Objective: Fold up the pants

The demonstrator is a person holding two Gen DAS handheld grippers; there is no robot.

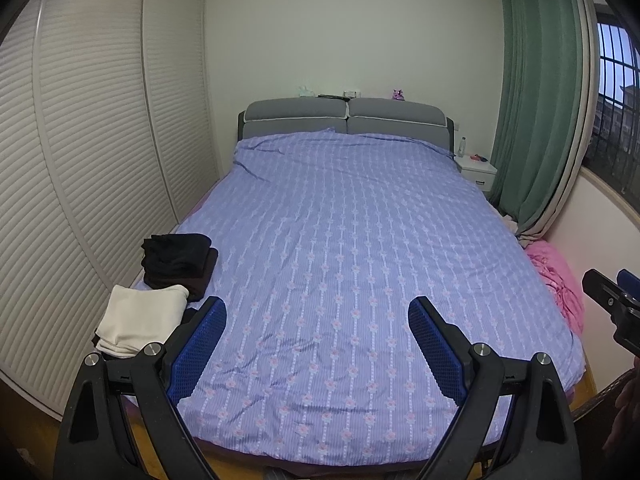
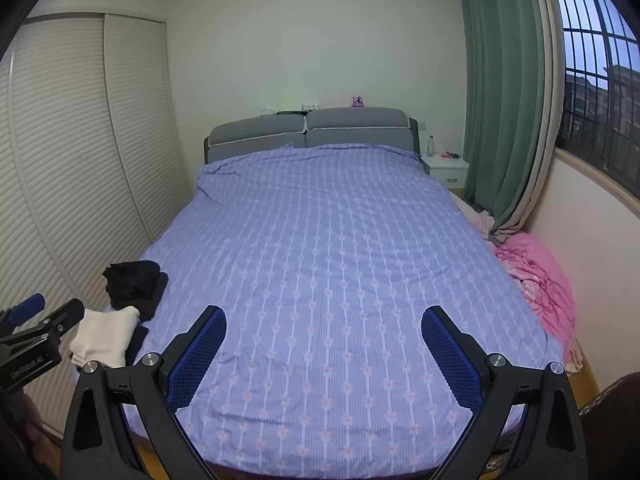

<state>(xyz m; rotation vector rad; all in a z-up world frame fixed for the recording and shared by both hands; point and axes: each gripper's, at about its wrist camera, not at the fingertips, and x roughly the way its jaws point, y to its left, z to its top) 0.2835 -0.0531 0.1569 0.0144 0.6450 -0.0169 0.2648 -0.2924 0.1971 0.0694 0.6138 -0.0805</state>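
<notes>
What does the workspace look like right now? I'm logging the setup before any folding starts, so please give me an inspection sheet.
Surface: bed covered by a purple flowered sheet, lightly wrinkled, middle bare.
Job's things: dark folded clothes stacked at the bed's left edge; cream folded garment just nearer the camera. Whether these are pants cannot be told.
Clutter: pink bedding bunched at the right edge.
Grippers: left tongs open, empty, above the foot of the bed; right tongs open, empty.
Cables: nothing seen.
Surroundings: louvred wardrobe doors left, grey headboard, white nightstand with a bottle, green curtain, barred window.
</notes>
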